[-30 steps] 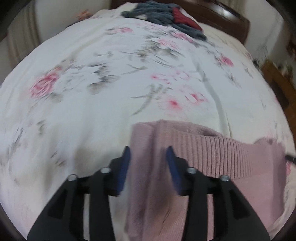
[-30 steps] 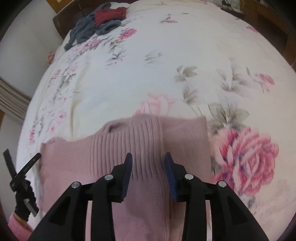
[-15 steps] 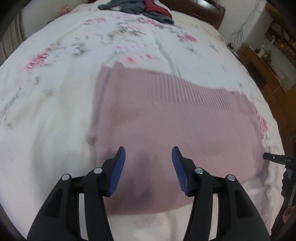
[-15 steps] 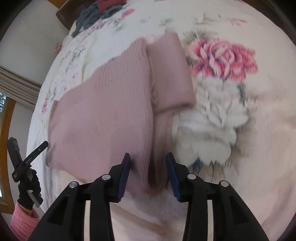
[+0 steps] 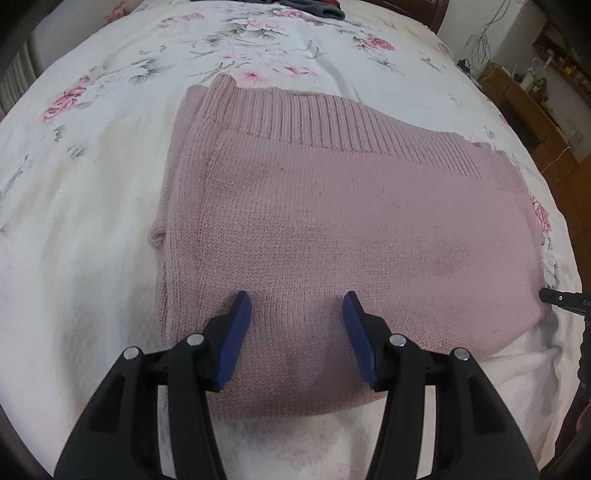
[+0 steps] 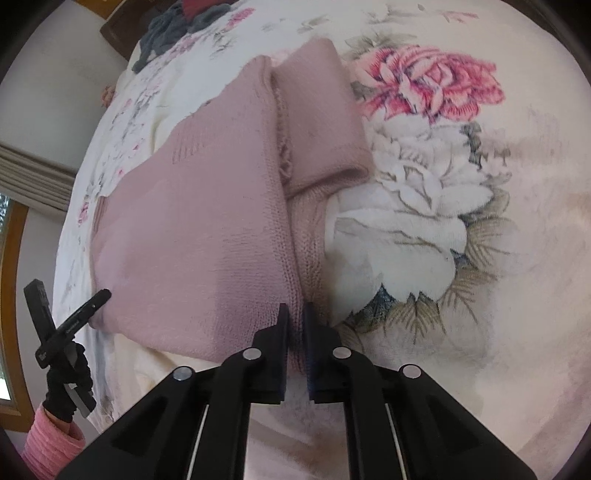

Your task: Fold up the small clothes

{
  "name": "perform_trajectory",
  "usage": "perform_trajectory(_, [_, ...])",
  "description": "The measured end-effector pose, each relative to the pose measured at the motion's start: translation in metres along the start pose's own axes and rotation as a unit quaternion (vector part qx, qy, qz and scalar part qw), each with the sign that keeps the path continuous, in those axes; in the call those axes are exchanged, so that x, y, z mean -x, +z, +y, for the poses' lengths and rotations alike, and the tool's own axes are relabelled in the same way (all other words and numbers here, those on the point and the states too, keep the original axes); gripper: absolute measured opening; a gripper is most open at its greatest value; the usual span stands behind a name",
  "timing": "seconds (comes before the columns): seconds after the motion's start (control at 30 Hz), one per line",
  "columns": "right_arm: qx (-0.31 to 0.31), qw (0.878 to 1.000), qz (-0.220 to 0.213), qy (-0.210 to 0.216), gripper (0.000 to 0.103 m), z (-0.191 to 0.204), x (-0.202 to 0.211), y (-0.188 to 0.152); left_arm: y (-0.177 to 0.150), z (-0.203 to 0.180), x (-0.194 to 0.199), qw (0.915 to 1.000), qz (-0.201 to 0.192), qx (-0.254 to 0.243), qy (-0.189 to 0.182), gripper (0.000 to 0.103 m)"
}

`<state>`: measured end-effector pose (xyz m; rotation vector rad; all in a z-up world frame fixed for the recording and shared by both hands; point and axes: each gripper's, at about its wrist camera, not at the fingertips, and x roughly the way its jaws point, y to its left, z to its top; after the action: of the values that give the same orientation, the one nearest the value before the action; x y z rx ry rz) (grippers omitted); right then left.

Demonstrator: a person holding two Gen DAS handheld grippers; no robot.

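Note:
A pink knitted sweater (image 5: 332, 221) lies folded flat on the floral bedspread (image 5: 92, 166), ribbed hem toward the far side. My left gripper (image 5: 297, 306) hovers open over the sweater's near edge, its blue pads wide apart with nothing between them. In the right wrist view the sweater (image 6: 192, 229) shows a folded sleeve (image 6: 321, 122) lying along its right side. My right gripper (image 6: 295, 317) is shut on the sweater's near right edge, with knit fabric pinched between the fingers. The left gripper (image 6: 70, 291) also shows there at the sweater's left corner, held by a gloved hand (image 6: 66, 384).
A heap of grey and red clothes (image 6: 177, 26) lies at the far end of the bed by the dark wooden headboard. A wooden cabinet (image 5: 535, 107) with cables stands to the right of the bed. A curtain and window frame (image 6: 33, 177) are on the left.
Both grippers have drawn back to the sweater's near edge. The right gripper, open before, has shut on the sweater's edge. The left gripper's fingers have spread wider.

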<state>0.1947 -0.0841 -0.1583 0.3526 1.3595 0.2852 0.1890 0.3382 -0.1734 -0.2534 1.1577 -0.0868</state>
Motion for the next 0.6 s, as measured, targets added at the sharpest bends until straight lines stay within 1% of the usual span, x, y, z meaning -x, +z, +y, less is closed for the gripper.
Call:
perform_trajectory(0.13, [0.002,1.000,0.004,-0.003,0.007,0.001,-0.001,0.001,0.002,0.000,0.000,1.0000,0.002,0.008,0.000,0.052])
perform_trajectory(0.17, [0.003,1.000,0.005,-0.001,0.010,0.002,0.001,0.002,0.003,0.000,0.000,1.0000,0.003,0.010,0.000,0.052])
perform_trajectory(0.2, [0.002,1.000,0.005,0.006,0.017,0.003,0.004,0.003,0.005,-0.001,0.002,0.9999,0.004,0.012,0.000,0.052])
perform_trajectory(0.23, [-0.002,1.000,-0.003,0.015,0.018,0.002,0.009,0.005,0.006,-0.002,0.004,0.9999,0.005,0.015,0.001,0.052])
perform_trajectory(0.27, [-0.005,1.000,-0.011,0.022,0.024,0.001,0.015,0.006,0.009,-0.004,0.007,0.9998,0.000,0.019,-0.004,0.052])
perform_trajectory(0.3, [-0.008,0.999,-0.021,0.033,0.036,-0.001,0.021,0.008,0.011,-0.006,0.010,0.9997,-0.004,0.021,-0.011,0.052])
perform_trajectory(0.37, [-0.024,0.998,-0.035,0.047,0.047,-0.009,0.029,0.014,0.017,-0.013,0.016,0.9995,-0.016,0.020,-0.019,0.053])
perform_trajectory(0.4, [-0.030,0.998,-0.034,0.049,0.047,-0.012,0.029,0.016,0.020,-0.018,0.017,0.9994,-0.019,0.018,-0.022,0.054])
perform_trajectory(0.5, [-0.056,0.995,-0.020,0.079,0.047,-0.029,0.021,0.025,0.032,-0.032,0.013,0.9993,-0.020,0.011,-0.031,0.055])
perform_trajectory(0.6, [-0.089,0.986,0.004,0.138,0.047,-0.046,0.001,0.031,0.042,-0.042,0.003,0.9992,-0.018,0.008,-0.035,0.055])
